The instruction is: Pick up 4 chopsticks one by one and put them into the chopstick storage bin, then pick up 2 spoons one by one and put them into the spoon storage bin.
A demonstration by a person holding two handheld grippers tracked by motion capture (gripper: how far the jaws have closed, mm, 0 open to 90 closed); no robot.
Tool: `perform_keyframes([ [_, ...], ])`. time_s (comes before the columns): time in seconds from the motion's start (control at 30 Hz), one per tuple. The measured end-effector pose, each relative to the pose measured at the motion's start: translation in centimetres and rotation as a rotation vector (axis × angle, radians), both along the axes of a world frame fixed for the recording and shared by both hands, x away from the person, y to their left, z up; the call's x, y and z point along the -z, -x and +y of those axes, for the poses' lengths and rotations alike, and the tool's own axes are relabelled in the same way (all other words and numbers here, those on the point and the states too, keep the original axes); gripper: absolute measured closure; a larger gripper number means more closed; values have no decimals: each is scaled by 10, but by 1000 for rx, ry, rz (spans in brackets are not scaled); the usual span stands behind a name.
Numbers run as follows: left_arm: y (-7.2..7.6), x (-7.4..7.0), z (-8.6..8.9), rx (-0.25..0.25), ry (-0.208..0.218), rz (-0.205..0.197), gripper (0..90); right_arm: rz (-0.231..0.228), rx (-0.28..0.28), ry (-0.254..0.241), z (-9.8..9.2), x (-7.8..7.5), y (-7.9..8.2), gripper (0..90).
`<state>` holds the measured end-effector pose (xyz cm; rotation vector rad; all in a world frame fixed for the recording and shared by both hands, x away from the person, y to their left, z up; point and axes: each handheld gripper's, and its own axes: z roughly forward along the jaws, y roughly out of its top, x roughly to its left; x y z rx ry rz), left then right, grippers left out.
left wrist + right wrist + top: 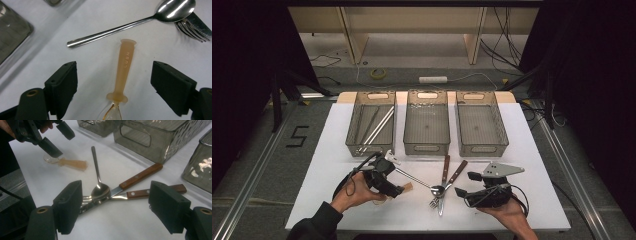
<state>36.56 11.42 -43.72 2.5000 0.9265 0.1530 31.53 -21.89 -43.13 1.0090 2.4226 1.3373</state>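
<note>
My left claw (113, 82) hangs low over the white table (522, 150) with its jaws wide apart, and the small orange plastic spoon (124, 72) lies flat between them, touched by neither pad. Its handle points away from me toward the steel spoon (140, 21), which lies just beyond it, apart from it. The clear bowl end of the plastic spoon sits nearest my claw (it runs off the bottom edge of my left gripper view, so I see little of it).

My right claw (115, 206) also stands wide open and holds nothing. Just ahead of it the steel spoon's bowl rests on a crossed pile: a fork (86, 199) and a knife (130, 181), both with brown wooden handles, touching each other where they cross.

Farther back on the table three grey bins stand in a row; the left bin (353, 131) has long metal pieces (376, 129) in it.
</note>
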Motion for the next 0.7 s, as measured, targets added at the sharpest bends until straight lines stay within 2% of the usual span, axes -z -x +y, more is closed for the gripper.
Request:
perform_keyframes([
  [0.2,1,6,-5,21,-37,7,222,4,-2,5,0,0,1,285],
  [0.5,4,15,-12,30,-63,17,227,2,-3,10,1,0,0,285],
  [0.7,3,17,-15,45,-81,23,264,5,-3,10,0,1,0,285],
])
